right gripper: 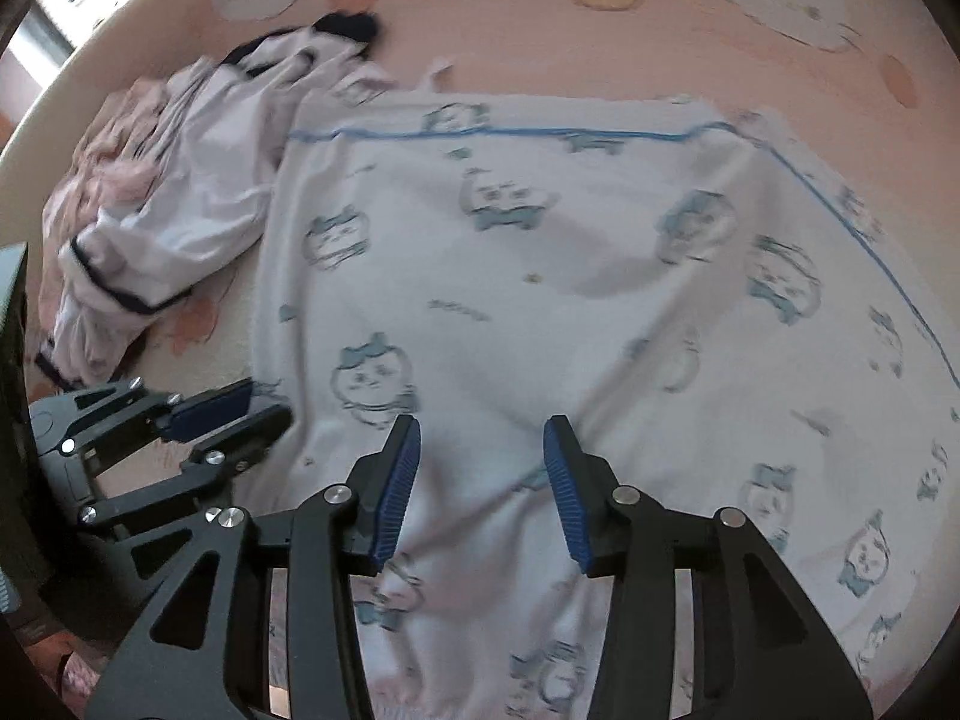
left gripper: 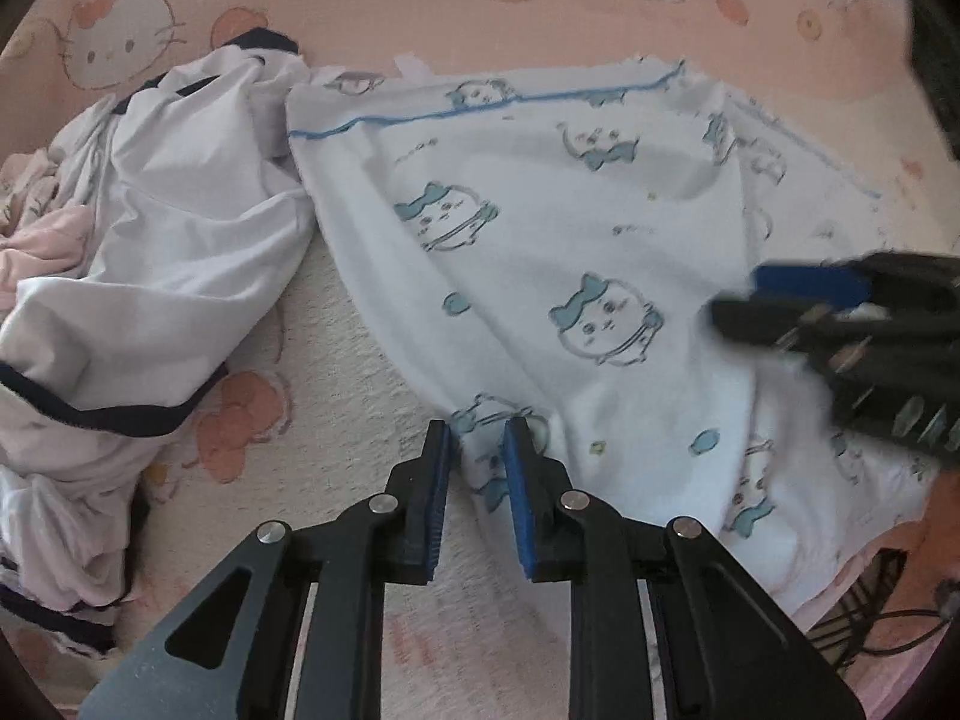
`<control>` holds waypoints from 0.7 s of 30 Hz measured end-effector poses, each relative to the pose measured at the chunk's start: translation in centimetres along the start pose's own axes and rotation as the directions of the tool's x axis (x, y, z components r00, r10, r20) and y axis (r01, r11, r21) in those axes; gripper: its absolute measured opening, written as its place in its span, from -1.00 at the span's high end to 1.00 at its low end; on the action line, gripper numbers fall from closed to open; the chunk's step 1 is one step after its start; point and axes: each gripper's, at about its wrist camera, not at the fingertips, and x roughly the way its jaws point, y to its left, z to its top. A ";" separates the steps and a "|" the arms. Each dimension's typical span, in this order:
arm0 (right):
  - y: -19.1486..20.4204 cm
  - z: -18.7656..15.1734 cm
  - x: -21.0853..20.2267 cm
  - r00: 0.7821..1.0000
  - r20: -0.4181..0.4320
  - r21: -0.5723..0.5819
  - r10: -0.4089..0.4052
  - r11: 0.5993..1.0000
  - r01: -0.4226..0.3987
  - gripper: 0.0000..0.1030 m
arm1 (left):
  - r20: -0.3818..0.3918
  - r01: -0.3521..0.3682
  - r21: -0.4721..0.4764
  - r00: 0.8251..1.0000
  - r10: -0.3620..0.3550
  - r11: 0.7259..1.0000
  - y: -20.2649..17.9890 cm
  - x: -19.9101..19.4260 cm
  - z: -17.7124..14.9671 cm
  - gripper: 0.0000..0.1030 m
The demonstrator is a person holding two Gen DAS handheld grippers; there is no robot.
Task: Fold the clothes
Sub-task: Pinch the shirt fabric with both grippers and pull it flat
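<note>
Grippers over a printed garment on a bed

Left gripper [left gripper: 477, 429] points steeply down at the near left edge of the printed garment [left gripper: 570, 228]. Its jaws stand narrowly apart with a raised fold of the cloth between them; the blue pads [left gripper: 516, 456] lie close against the fold, but whether they press on it cannot be told. Right gripper [right gripper: 483, 426] also points steeply down, over the garment's near middle; its jaws are about half open, cloth beneath them, nothing held.

The garment, white with blue cartoon figures and a blue seam line, lies spread on the pink cartoon-print bed sheet [left gripper: 372, 12]. Touching its far left corner is a crumpled heap of other clothes [left gripper: 156, 228]: white cloth with dark trim over pink cloth.

Left wrist view shows the right gripper blurred at the right edge, above the garment, and dark cables [left gripper: 864, 630] past the bed's near right edge. Right wrist view shows the left gripper from the side at the garment's left edge, its jaws nearly together, and the garment's full far hem.
</note>
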 end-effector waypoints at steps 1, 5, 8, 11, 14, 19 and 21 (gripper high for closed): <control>-0.9 -0.1 -0.6 1.000 0.010 0.031 -0.012 0.999 0.011 0.14 | -0.013 -0.020 0.004 1.000 0.020 1.000 0.0 0.1 0.2 0.64; -5.1 -1.3 -1.7 0.997 -0.020 0.130 -0.073 0.989 0.075 0.05 | -0.038 -0.091 -0.028 0.995 0.090 0.995 1.8 -0.2 -0.5 0.67; -8.6 -2.4 -1.8 0.996 -0.040 0.227 -0.084 0.970 0.091 0.05 | -0.009 0.071 -0.209 0.997 -0.074 0.975 4.8 -0.7 -0.4 0.67; -11.0 -3.0 -3.1 0.999 0.038 0.317 -0.012 0.948 0.000 -0.01 | 0.056 0.214 -0.360 0.977 -0.208 0.908 7.4 -0.7 0.2 0.32; -11.4 -2.7 -3.1 0.995 0.072 0.272 -0.070 0.961 0.048 -0.02 | 0.085 0.252 -0.386 0.968 -0.237 0.887 7.8 0.4 1.9 0.28; -10.8 -2.6 -2.1 0.990 0.041 0.179 -0.138 0.975 0.129 0.04 | 0.086 0.249 -0.355 0.969 -0.233 0.901 6.7 2.1 5.0 0.49; -10.0 -2.9 -2.0 0.978 0.037 0.112 -0.203 0.974 0.198 0.25 | 0.090 0.217 -0.323 0.976 -0.198 0.921 5.9 2.0 5.7 0.96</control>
